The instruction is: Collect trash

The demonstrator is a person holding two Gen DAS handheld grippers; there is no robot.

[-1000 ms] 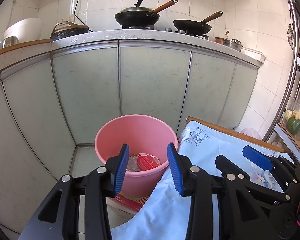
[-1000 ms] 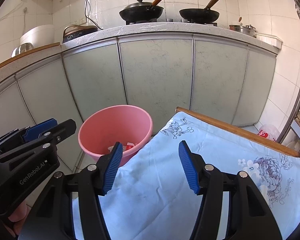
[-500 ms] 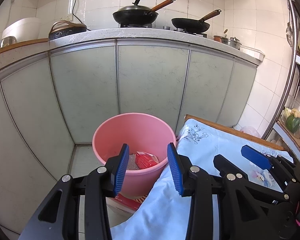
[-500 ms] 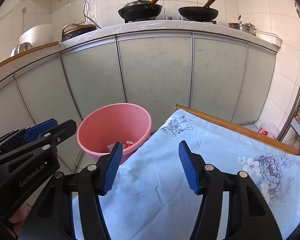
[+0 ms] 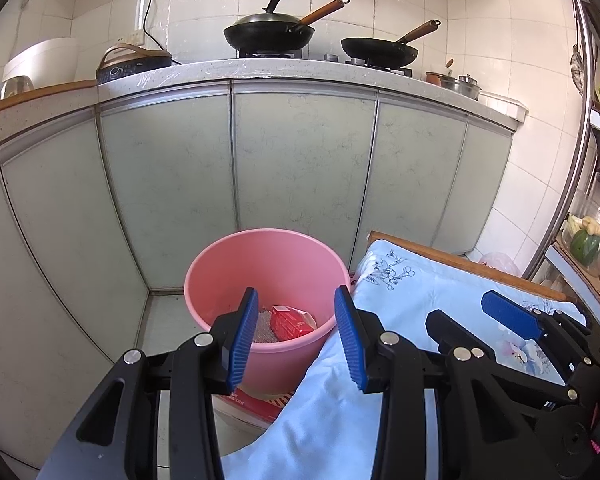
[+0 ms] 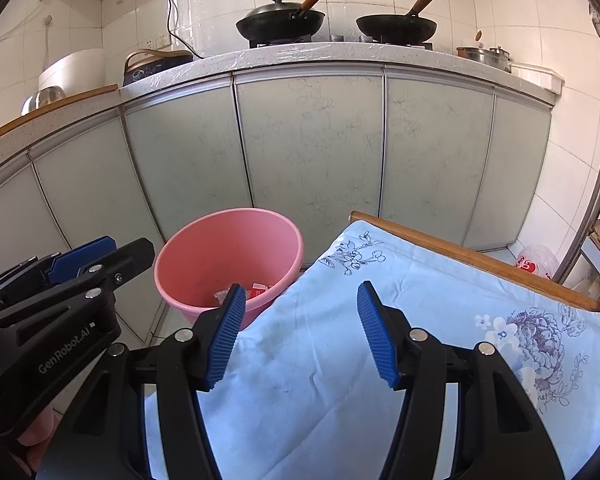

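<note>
A pink bucket (image 5: 266, 268) stands on the floor against the cabinets, left of the table; it also shows in the right wrist view (image 6: 228, 260). Inside lie a red packet (image 5: 290, 322) and some grey scraps. My left gripper (image 5: 296, 334) is open and empty, held in front of the bucket's near rim. My right gripper (image 6: 302, 334) is open and empty over the blue flowered cloth (image 6: 380, 320) on the table. Each gripper shows at the edge of the other's view.
Pale green cabinet doors (image 5: 300, 168) run behind the bucket under a counter with two black pans (image 5: 270, 34). The table's wooden edge (image 6: 460, 252) lies to the right. A red box (image 5: 252, 402) sits under the bucket. Shelves with produce stand at far right.
Both views have shifted slightly, with the bucket and counter sitting a little lower in frame. Both grippers stay open and empty.
</note>
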